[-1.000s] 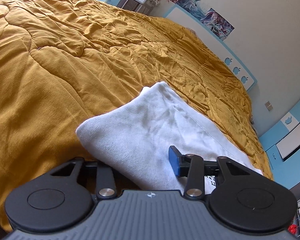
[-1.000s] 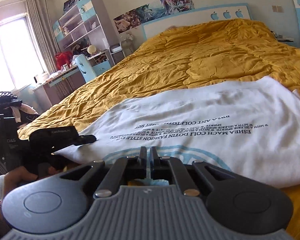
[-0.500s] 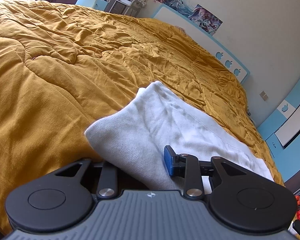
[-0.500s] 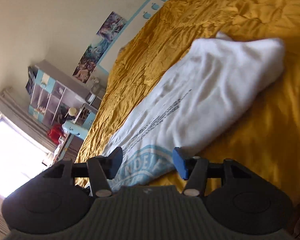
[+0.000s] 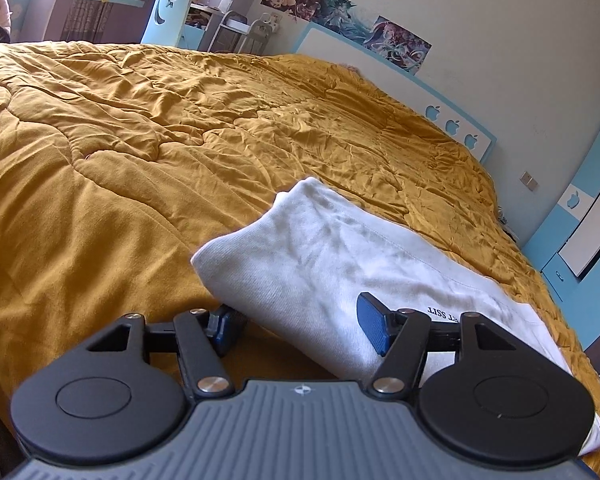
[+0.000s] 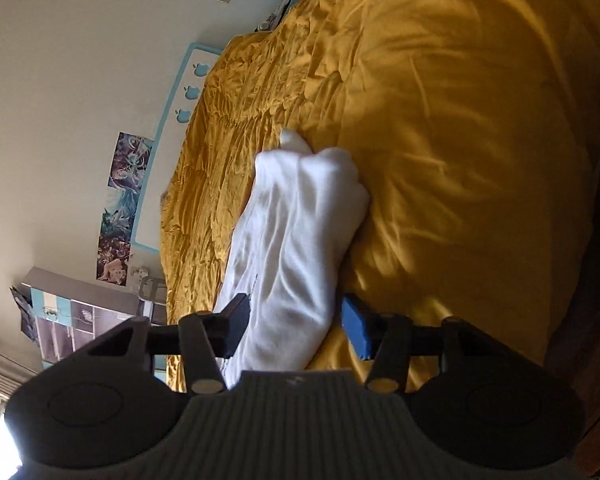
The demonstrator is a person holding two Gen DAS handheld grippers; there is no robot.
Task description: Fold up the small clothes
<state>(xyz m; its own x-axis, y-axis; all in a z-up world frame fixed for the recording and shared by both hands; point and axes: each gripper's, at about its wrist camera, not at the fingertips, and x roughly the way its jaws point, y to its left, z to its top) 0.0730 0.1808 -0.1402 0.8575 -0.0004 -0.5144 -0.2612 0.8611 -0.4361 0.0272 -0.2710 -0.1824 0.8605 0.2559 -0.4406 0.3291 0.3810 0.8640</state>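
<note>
A white garment [image 5: 320, 264] with black lettering lies folded lengthwise on the mustard quilt [image 5: 140, 140]. My left gripper [image 5: 296, 328] hangs low over its near end. Its jaws are opening wide, with the cloth's folded edge between them and neither pad pressing on it. The right wrist view is rolled on its side. There the garment [image 6: 300, 240] runs away from me as a narrow white band on the quilt [image 6: 460, 160]. My right gripper [image 6: 294, 328] straddles its near end. Its jaws are closing, the pads flanking the cloth without a clear pinch.
A white headboard with a blue rim [image 5: 380, 68] closes the bed's far end under posters. A desk and a light blue chair [image 5: 168, 12] stand at the back left. A blue cabinet [image 5: 580, 220] is at the right. Open shelves [image 6: 80, 320] show beyond the bed.
My left jaws have spread and let go of the garment's edge. My right gripper has gone from shut to apart, rolled onto its side, and moved along to the garment's narrow end.
</note>
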